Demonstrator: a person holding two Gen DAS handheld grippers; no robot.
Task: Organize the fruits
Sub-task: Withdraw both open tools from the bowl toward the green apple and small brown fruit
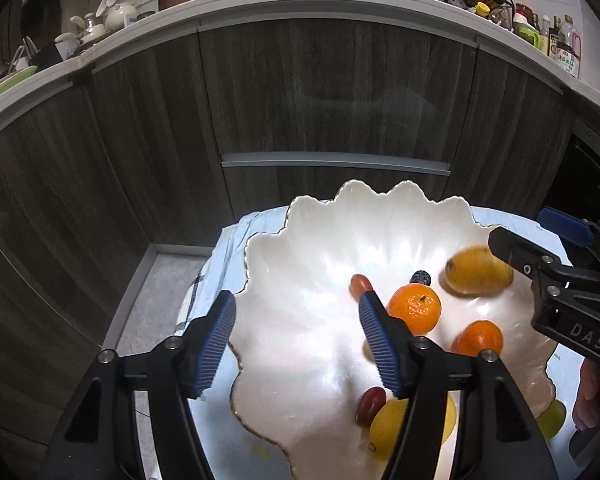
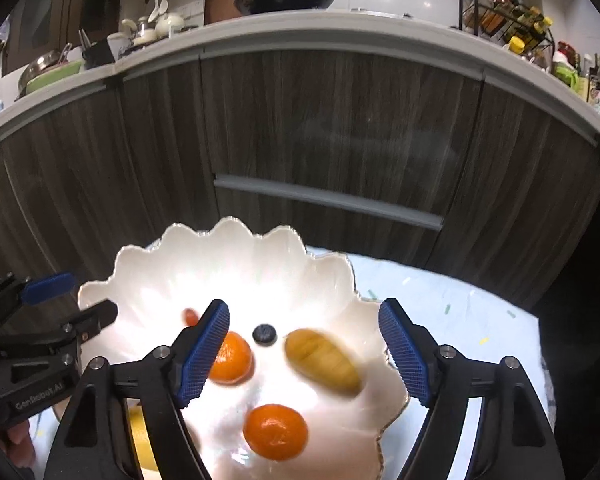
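Two oranges (image 1: 415, 306), a blurred mango (image 1: 478, 272), a blueberry (image 1: 420, 278) and a lemon (image 1: 388, 426) lie in the bowl (image 1: 300, 240); the left gripper (image 1: 296, 340) gapes empty above it. Right view: the right gripper (image 2: 304, 354) stands apart, empty, over the mango (image 2: 322, 360).

- The yellow-brown fruit (image 2: 322, 362) is smeared by motion blur; its kind cannot be told.
- The lemon (image 1: 388, 426) at the lower right is partly covered by the left tool's finger.
- The bottle labels (image 1: 564, 60) at the upper right are too small to be read.
- The hand (image 1: 592, 396) is cut off by the right edge.
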